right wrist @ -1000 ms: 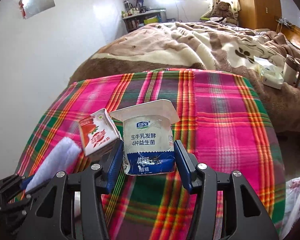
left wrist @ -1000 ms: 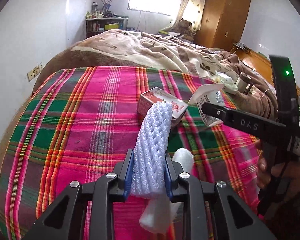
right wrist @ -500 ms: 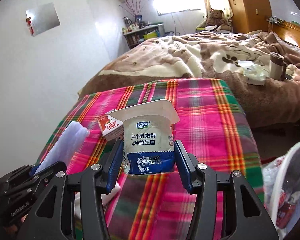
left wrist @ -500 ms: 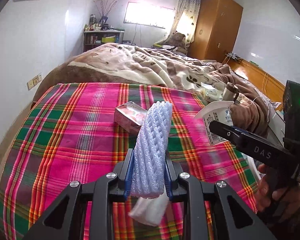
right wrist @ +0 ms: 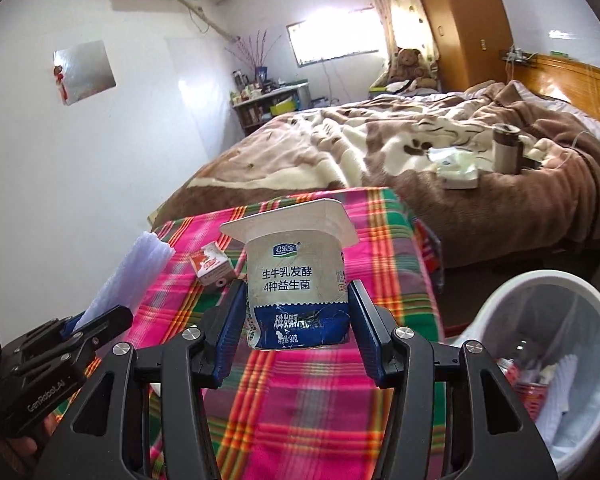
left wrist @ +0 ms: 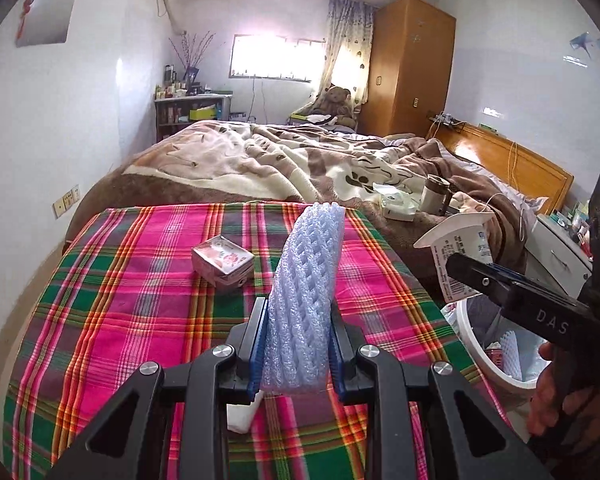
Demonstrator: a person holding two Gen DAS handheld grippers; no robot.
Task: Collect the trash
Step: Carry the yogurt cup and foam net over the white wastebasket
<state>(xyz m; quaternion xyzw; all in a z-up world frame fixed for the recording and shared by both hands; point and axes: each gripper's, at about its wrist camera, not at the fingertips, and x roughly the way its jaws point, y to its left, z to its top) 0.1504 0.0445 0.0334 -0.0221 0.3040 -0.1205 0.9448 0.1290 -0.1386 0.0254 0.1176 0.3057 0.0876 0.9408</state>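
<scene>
Right gripper (right wrist: 298, 316) clamps a yogurt cup (right wrist: 296, 280) printed "生牛乳发酵 4种益生菌". Left gripper (left wrist: 298, 344), marked "GenRobot.AI", pinches a foam net sleeve (left wrist: 306, 292). White bin (right wrist: 540, 344) lower right; small carton (left wrist: 222, 260) centre, on plaid cloth (left wrist: 120, 320).

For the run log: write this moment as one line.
left gripper: shut on white foam net sleeve | right gripper: shut on white yogurt cup | white bin: lower right

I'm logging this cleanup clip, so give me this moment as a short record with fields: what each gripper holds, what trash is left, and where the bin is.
left gripper: shut on foam net sleeve
right gripper: shut on yogurt cup
left on plaid cloth: small carton
bin: white, lined, beside the cloth's right edge, already holds some trash
</scene>
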